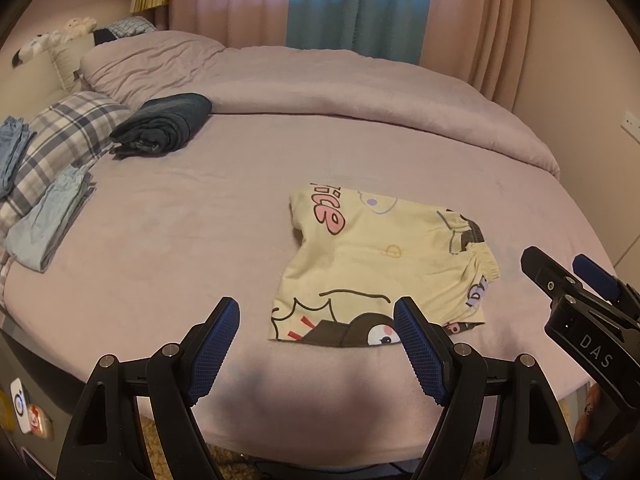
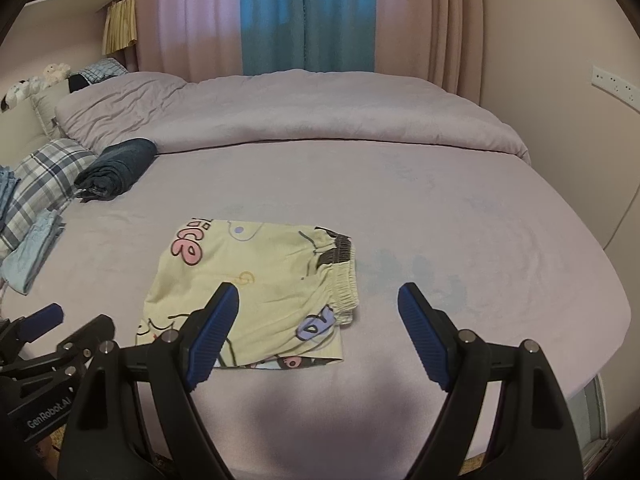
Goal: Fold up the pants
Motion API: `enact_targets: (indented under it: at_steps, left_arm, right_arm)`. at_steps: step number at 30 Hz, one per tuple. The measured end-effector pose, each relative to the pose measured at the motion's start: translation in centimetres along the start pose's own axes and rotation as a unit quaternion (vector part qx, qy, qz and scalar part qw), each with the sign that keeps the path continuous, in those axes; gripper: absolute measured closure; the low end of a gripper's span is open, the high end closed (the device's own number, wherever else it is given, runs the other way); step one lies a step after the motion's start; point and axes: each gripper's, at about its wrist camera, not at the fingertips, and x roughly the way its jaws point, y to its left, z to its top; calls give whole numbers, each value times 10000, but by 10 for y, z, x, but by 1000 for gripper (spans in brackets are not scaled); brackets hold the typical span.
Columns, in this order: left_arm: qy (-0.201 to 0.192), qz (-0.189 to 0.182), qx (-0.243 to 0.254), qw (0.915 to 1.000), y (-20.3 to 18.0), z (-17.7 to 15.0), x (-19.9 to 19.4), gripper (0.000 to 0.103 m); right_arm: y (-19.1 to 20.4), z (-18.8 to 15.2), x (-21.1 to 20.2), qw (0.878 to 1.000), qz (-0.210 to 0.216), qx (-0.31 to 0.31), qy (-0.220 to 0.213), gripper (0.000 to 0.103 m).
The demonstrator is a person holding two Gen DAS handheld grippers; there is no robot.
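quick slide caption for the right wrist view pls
Folded yellow cartoon-print pants lie on the lilac bed, right tool open and empty above them.

Folded cartoon-print pants on a lilac bed, both grippers hovering empty.

The yellow pants (image 2: 248,280) lie flat near the bed's (image 2: 460,220) near edge, elastic waistband to the right. The right gripper (image 2: 318,300) stands wide apart above them, holding nothing; the left gripper (image 2: 80,318) enters at near left. Dark folded clothes (image 2: 116,170) sit far left beside a plaid pillow (image 2: 40,180).
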Motion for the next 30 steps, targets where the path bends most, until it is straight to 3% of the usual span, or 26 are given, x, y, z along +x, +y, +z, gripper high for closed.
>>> enact_targets:
  at_steps: [30]
  left_arm:
    - [-24, -111, -50, 9999, 1, -2, -3, 24]
  right_arm:
    - [11, -2, 1, 9999, -113, -70, 29, 20]
